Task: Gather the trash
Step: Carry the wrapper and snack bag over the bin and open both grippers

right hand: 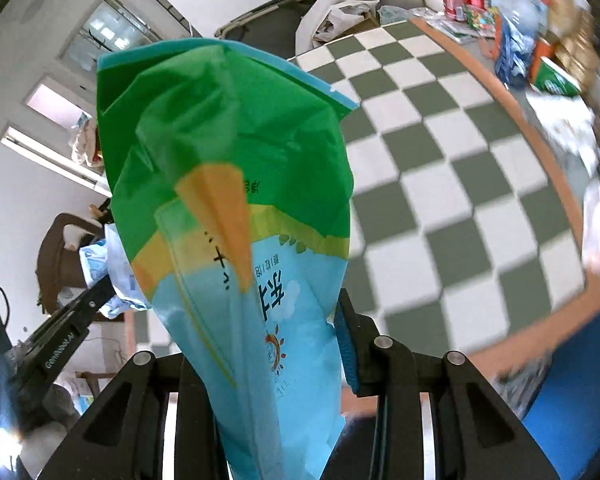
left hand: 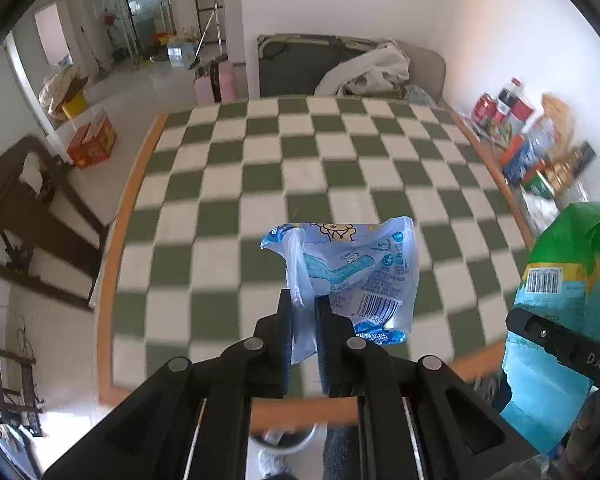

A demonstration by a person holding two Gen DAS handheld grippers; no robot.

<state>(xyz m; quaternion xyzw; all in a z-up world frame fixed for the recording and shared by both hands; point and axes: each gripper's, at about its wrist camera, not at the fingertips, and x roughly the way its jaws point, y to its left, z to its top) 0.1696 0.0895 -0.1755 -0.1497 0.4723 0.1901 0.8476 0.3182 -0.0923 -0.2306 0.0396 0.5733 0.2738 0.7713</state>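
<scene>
**Operator:** Holding two pieces of trash now, one in each tool. My left tool [left hand: 304, 300] is clenched on a thin, crumpled, pale blue plastic wrapper with a cartoon print and a barcode [left hand: 348, 272]. The wrapper sticks up and forward from the pads, hanging in the air above the green-and-white chequered cloth on the orange-edged desk [left hand: 228, 184].

**Assistant:** And the right side?

**Operator:** My right tool [right hand: 268, 344] is clamped around the lower part of a large, soft plastic bag, green at the top, yellow in the middle, light blue below [right hand: 228, 184]. Its long axis runs straight out along the fingers, so it fills most of the right wrist view.

**Assistant:** How do the two lie relative to each other?

**Operator:** Side by side, near each other. From the left wrist camera the big bag stands at the right edge; from the right wrist camera the blue wrapper shows low on the left, beside the bag.

**Assistant:** Where does the trash go?

**Operator:** I judge it goes down and towards me. Below the near desk edge, under the left tool, I see the rim of a round metal container [left hand: 290, 438]; whether it is the bin I cannot tell. It lies beneath and behind both wrappers, and the left tool seems nearer to it. Bottles and boxes [left hand: 528, 136] crowd the desk's far right edge.
</scene>
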